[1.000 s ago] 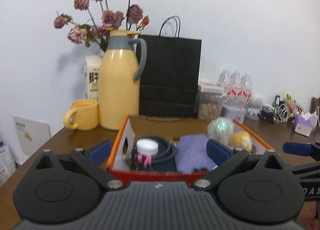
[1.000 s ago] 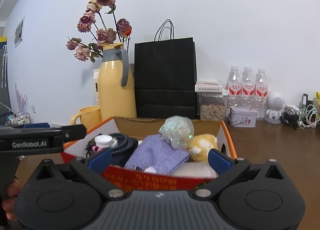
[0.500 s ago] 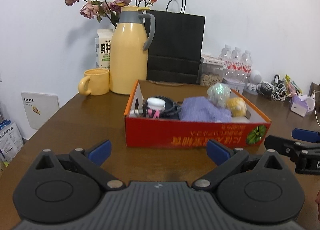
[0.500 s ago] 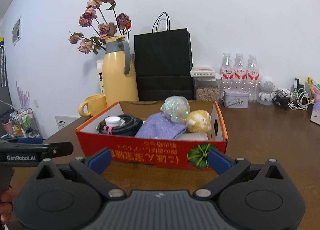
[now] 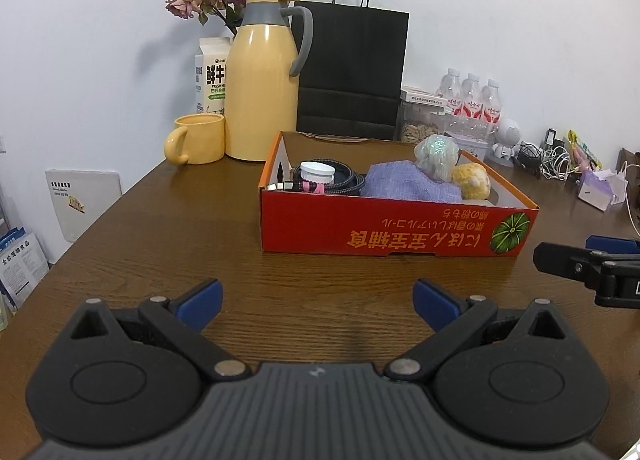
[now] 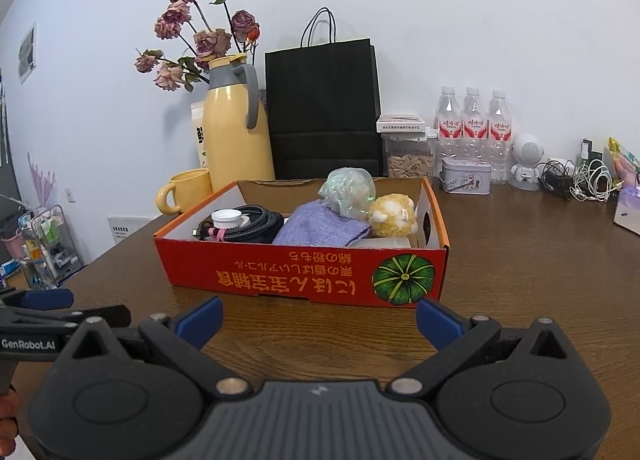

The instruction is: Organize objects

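Since 1 second ago you have drawn both grippers back from the red cardboard box with the green pumpkin print (image 5: 396, 227): then its rim sat between your fingers, now bare brown wooden table (image 5: 168, 227) lies between the box and each tool. The box itself stands where it stood, near the middle of the table, in front of the black paper bag (image 5: 352, 67).

Your left gripper (image 5: 316, 298) is held low and level over the table, jaws spread wide with nothing between the blue pads (image 5: 200, 298). Your right gripper (image 6: 318, 318) is posed the same way, wide and empty, its right pad (image 6: 438, 322) just short of the box's front corner.

Box contents: a coiled black cable (image 6: 250, 225) with a white round cap (image 6: 228, 216) on it at the left, a folded lilac knitted cloth (image 6: 320, 225) in the middle, an iridescent crinkled plastic ball (image 6: 348, 191) above it, and a yellow plush toy (image 6: 394, 213) at the right.

The left view alone shows the milk carton (image 5: 212, 71) clearly beside the yellow thermos jug with grey handle (image 5: 264, 79), and your right tool at its right edge. The right view alone shows the small grey tin (image 6: 466, 175), the 3 water bottles (image 6: 472, 127) unobstructed, your left tool and a fingertip at the lower left edge.
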